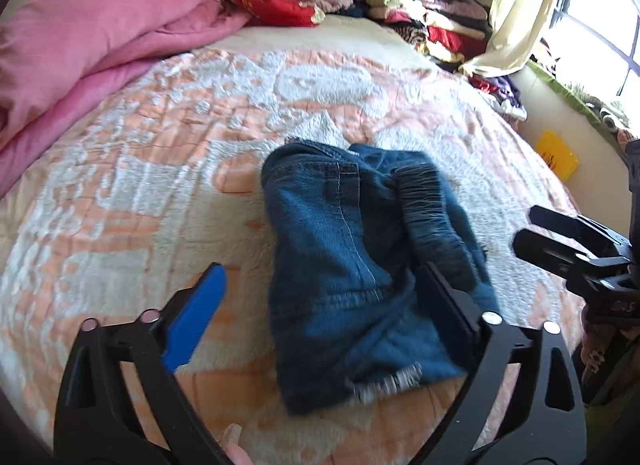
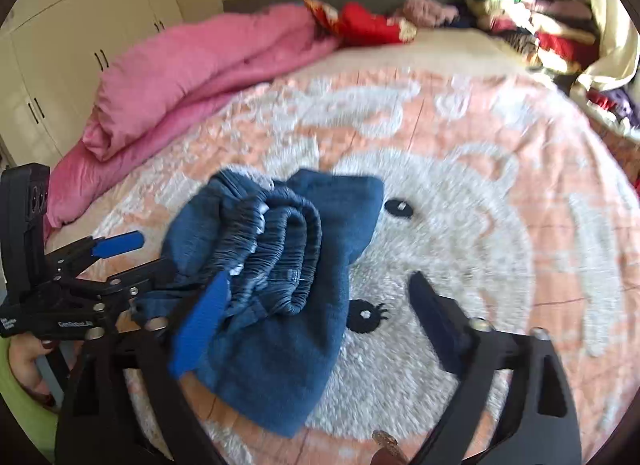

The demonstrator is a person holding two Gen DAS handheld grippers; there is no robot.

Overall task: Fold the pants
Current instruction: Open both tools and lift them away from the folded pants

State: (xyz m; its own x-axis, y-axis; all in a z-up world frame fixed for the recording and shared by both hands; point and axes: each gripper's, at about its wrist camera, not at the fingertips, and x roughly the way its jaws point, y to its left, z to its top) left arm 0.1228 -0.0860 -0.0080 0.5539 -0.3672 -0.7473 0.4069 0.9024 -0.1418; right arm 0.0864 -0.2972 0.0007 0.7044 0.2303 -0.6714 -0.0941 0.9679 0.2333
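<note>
A pair of blue denim pants (image 1: 360,265) lies folded into a small bundle on the bed, with its gathered elastic waistband (image 1: 432,221) on top. It also shows in the right wrist view (image 2: 276,289). My left gripper (image 1: 324,293) is open, its fingers on either side of the bundle's near end, holding nothing. My right gripper (image 2: 320,305) is open and empty just right of the bundle; it shows at the right edge of the left wrist view (image 1: 560,237). The left gripper (image 2: 128,257) shows at the left of the right wrist view.
The bed has a peach and white fluffy blanket (image 1: 160,169) with a cartoon face (image 2: 440,225). A pink duvet (image 1: 80,49) lies along the left. Piles of clothes (image 1: 424,17) sit at the head. A window and curtain (image 1: 520,5) are on the right.
</note>
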